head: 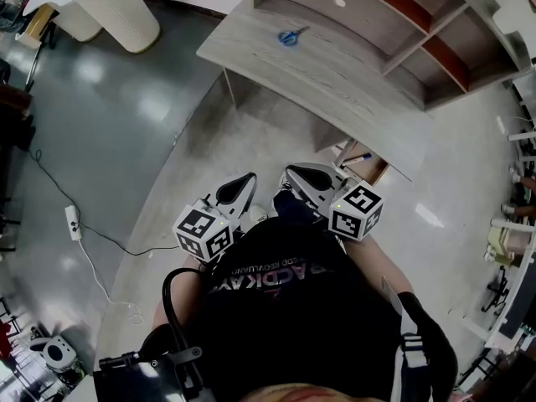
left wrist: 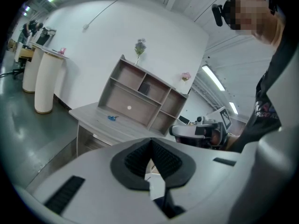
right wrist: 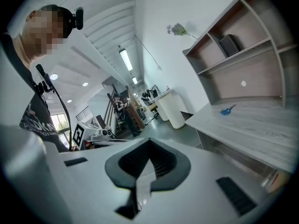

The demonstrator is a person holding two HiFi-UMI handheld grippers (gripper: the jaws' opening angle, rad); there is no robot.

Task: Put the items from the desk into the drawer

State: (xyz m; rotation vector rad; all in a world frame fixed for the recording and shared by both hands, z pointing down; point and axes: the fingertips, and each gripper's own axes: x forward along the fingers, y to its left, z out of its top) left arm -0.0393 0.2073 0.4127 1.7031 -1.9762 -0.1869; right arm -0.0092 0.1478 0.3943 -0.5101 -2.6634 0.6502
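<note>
Well, my left gripper (left wrist: 150, 143) has its jaws together, the ribbed pads meeting at the tips with nothing between them. The right gripper (right wrist: 148, 144) is in the same state, closed on nothing. In the head view the left gripper (head: 241, 188) and right gripper (head: 303, 181) sit side by side, tucked close against my torso and aimed forward toward the desk (head: 352, 90). I judge this as a neutral carrying posture. With nothing in reach, closed jaws held low keep the tools out of the way while I stand off from the work.

The desk is well apart from both grippers, with bare floor (head: 209, 149) between us, so I take it that the task has not begun. The one loose item I can make out is a pair of scissors (head: 291, 36), lying flat on the desk top in front of the shelf unit (head: 402, 32). From the left gripper view the scissors (left wrist: 112, 118) show only as a small blue mark. The right gripper view gives them (right wrist: 228, 110) a little better: blue handles, with the blades thin and hard to resolve.

Under the near right end of the desk, a tan open box shape (head: 366, 162) looks like the drawer, though I cannot be sure from here.
</note>
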